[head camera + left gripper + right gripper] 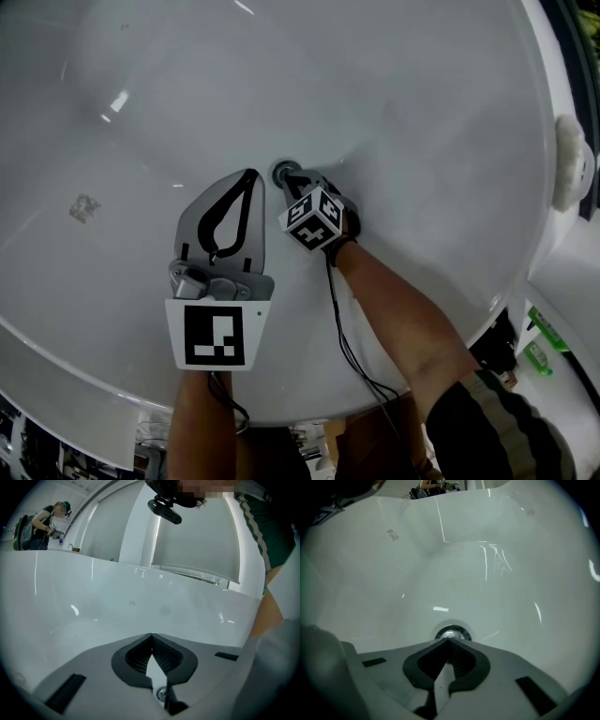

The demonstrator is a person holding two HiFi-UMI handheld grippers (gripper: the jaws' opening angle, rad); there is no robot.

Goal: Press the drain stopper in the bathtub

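The round chrome drain stopper (451,633) sits in the floor of the white bathtub (394,103); in the head view the drain stopper (282,172) shows just past the right gripper. My right gripper (449,640) is shut, its joined tips right at the stopper's near rim; whether they touch it I cannot tell. In the head view the right gripper (292,180) points down into the tub. My left gripper (251,174) is shut on nothing and hangs beside it, a little left of the drain. The left gripper (151,635) faces the tub's far wall.
The tub's rim (553,234) curves along the right, with a white sponge-like pad (572,161) on it. A small mark (84,207) shows on the tub's left slope. A person (44,522) stands far off beyond the tub wall.
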